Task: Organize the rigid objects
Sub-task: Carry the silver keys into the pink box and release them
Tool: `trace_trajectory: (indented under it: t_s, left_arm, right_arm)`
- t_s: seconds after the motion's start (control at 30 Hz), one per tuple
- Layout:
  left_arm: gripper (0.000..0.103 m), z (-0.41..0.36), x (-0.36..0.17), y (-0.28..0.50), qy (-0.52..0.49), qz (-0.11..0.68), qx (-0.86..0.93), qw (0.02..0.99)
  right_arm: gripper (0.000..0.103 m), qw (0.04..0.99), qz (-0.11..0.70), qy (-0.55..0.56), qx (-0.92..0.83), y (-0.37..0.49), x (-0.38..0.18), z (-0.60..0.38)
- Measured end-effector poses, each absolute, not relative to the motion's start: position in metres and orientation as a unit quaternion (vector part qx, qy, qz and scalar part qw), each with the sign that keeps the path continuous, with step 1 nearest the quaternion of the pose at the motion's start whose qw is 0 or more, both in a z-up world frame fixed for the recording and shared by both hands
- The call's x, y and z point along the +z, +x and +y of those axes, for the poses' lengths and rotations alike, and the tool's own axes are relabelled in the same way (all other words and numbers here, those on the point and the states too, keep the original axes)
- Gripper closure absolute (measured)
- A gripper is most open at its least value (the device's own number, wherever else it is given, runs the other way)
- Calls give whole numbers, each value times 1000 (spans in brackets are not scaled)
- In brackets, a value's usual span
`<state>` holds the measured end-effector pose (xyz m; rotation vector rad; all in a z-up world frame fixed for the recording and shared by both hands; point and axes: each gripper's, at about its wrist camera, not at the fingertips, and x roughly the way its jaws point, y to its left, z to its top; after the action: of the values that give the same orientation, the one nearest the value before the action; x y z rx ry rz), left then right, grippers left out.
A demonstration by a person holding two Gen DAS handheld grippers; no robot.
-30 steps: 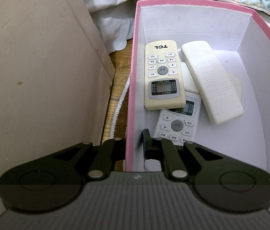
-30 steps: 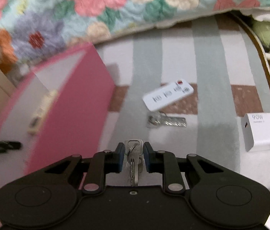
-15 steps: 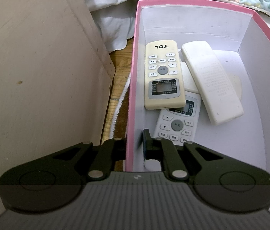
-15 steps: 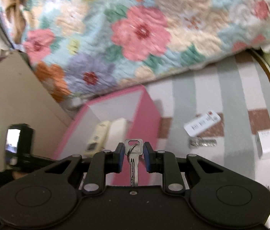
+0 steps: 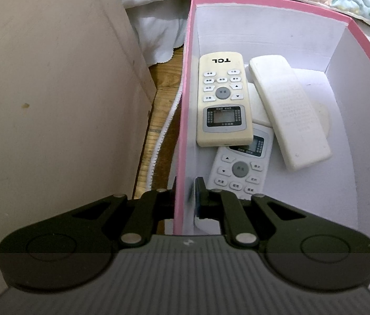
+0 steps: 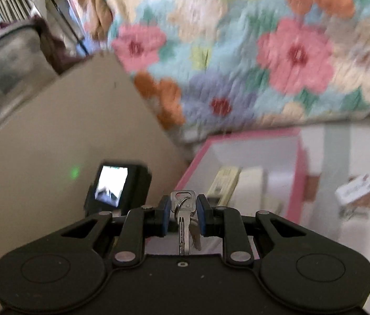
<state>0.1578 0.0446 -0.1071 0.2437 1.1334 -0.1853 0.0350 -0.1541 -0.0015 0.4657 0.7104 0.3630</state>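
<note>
A pink box (image 5: 183, 120) with white inside holds a cream TCL remote (image 5: 223, 99), a white remote (image 5: 240, 168) and a face-down white remote (image 5: 289, 113). My left gripper (image 5: 185, 199) is shut on the box's near left wall. My right gripper (image 6: 183, 210) is shut on a bunch of silver keys (image 6: 183, 218), held in the air above the near end of the box (image 6: 296, 183). The left gripper's camera unit (image 6: 116, 187) shows left of it.
A beige board (image 5: 53, 92) stands left of the box. A floral quilt (image 6: 263, 52) lies behind it. A white tag with a key (image 6: 356, 191) lies on the striped cloth to the right. Wooden floor (image 5: 162, 115) shows between board and box.
My right gripper has lifted the keys off the striped cloth and swung left, over the pink box. The left gripper holds the box wall as before.
</note>
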Motion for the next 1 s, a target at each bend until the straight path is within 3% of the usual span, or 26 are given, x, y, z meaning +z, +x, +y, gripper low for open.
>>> trace_trajectory:
  t_s: [0.3, 0.5, 0.6, 1.0]
  left_arm:
    - [95, 47, -107, 159, 112, 536, -90, 832]
    - [95, 48, -106, 159, 111, 536, -90, 832]
    - [95, 48, -107, 159, 111, 537, -90, 832]
    - [95, 46, -109, 160, 114, 537, -89, 831]
  right_arm:
    - [77, 827, 479, 258, 142, 77, -79, -122]
    - [74, 793, 512, 296, 149, 92, -104, -114]
    - [60, 798, 482, 316, 178, 87, -99, -113]
    - [58, 854, 466, 204, 112, 32, -32, -177]
